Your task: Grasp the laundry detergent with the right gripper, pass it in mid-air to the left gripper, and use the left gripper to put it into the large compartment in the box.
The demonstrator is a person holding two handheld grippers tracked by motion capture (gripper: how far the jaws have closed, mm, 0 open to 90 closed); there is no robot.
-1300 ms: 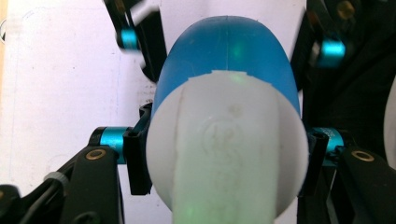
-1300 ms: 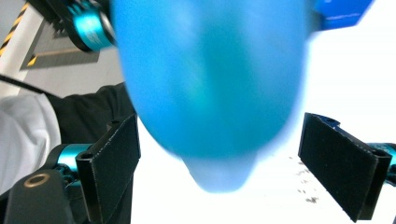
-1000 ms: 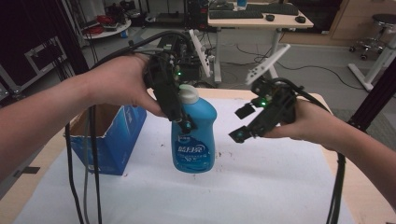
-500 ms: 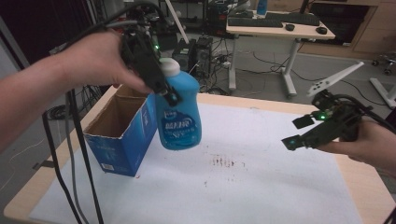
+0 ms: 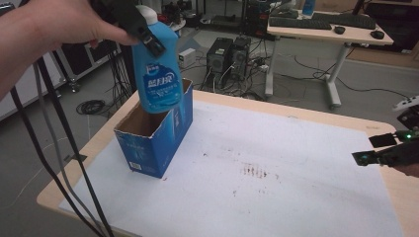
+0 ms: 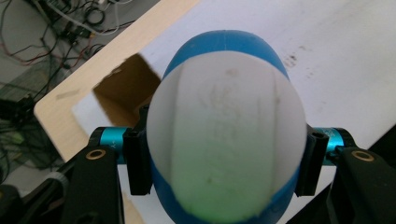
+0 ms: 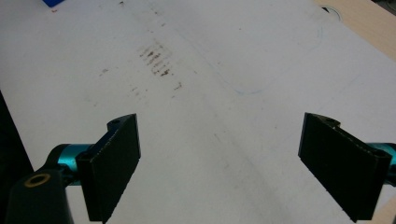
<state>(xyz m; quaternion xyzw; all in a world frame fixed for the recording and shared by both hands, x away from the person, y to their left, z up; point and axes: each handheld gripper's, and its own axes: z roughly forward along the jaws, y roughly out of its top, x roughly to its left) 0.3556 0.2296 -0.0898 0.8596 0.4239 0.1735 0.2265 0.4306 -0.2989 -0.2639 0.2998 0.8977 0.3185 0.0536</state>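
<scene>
Two black jaws of the left gripper (image 6: 219, 161) clamp the neck of a blue detergent bottle (image 5: 157, 69) just under its white cap (image 6: 226, 140), one pad pressed against each side, so the bottle hangs upright below the claw. In the left gripper view the cap sits right between the jaws, and past it, lower down and to the left of the claw, the brown inside of an open blue cardboard box (image 6: 128, 88) shows. From the high view the bottle's base hovers over the box (image 5: 153, 143) opening, at about the level of its rim and not resting on anything; whether it brushes the back wall cannot be told. The box stands on a white mat (image 5: 276, 163) that covers the wooden table (image 5: 89, 148), near the table's left edge and directly under the left claw.

The right gripper (image 7: 233, 163) holds nothing; its jaws stand wide apart, pointing down at bare mat. Just ahead of these jaws lies a patch of brownish stains (image 7: 156, 58), and beyond that, at the far top left of the right gripper view, a corner of the blue box. In the high view the right gripper (image 5: 383, 148) sits low at the table's right edge, well apart from the bottle and the box.
</scene>
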